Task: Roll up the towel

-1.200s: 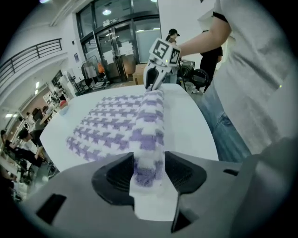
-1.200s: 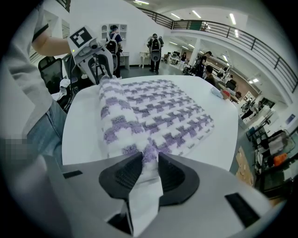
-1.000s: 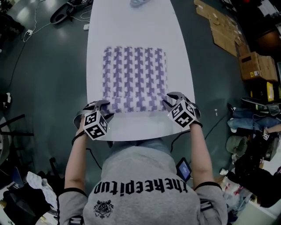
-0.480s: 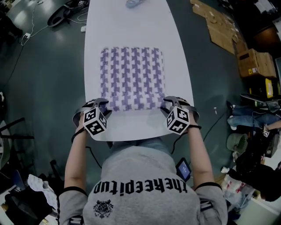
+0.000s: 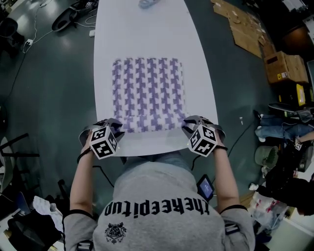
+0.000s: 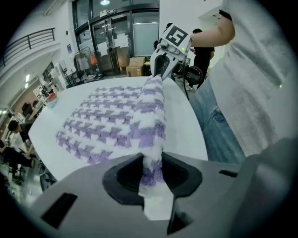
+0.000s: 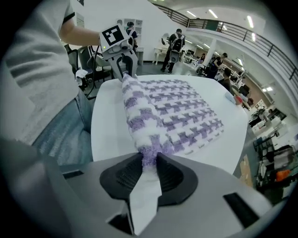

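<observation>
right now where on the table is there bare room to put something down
Widest bare patch: table between towel and the blue thing at the far end. Narrow strips flank the towel. Near edge crowded: left gripper and right gripper, jaws closing on the towel.

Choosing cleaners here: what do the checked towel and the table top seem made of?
Towel: fluffy terry or microfibre, going by its fuzzy pile and plump folded edge. Table top: smooth matte white, likely laminate or painted board; can't tell which.
</observation>
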A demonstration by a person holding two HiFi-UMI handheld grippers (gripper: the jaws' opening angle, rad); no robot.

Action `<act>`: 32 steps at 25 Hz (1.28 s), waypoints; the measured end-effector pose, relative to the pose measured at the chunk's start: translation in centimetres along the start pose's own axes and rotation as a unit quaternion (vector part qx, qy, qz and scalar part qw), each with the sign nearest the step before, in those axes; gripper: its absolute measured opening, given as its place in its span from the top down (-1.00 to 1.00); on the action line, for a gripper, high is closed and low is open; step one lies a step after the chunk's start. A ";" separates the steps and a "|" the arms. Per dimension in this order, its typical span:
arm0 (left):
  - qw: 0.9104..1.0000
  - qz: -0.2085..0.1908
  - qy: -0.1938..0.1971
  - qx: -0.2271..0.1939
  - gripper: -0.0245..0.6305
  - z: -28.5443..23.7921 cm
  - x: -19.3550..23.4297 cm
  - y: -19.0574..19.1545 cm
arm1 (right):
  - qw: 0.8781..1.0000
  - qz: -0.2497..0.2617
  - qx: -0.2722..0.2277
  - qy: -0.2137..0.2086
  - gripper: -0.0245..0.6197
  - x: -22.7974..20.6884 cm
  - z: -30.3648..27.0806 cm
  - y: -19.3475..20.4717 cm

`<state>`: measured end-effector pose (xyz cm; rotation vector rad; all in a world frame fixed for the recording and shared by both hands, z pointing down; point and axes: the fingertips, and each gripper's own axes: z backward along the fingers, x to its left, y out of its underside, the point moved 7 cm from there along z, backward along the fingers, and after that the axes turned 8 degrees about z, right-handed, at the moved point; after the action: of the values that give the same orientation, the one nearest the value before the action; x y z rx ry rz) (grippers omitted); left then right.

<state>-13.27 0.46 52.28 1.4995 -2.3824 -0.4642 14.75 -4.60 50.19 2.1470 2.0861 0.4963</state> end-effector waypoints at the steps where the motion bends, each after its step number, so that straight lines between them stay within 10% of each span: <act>1: 1.000 0.001 0.012 0.000 0.59 0.2 0.2 -0.2 | 1.000 -0.006 -0.001 -0.012 0.64 -0.3 0.2 0.0; 32: 0.997 0.058 -0.006 -0.046 0.56 -0.1 6.6 -1.5 | 0.995 -0.077 -0.030 0.055 0.64 -7.0 -1.3 -0.1</act>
<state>-14.77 -6.13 52.24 1.3142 -2.4066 -0.5480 14.28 -11.71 50.25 1.9482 2.2426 0.6639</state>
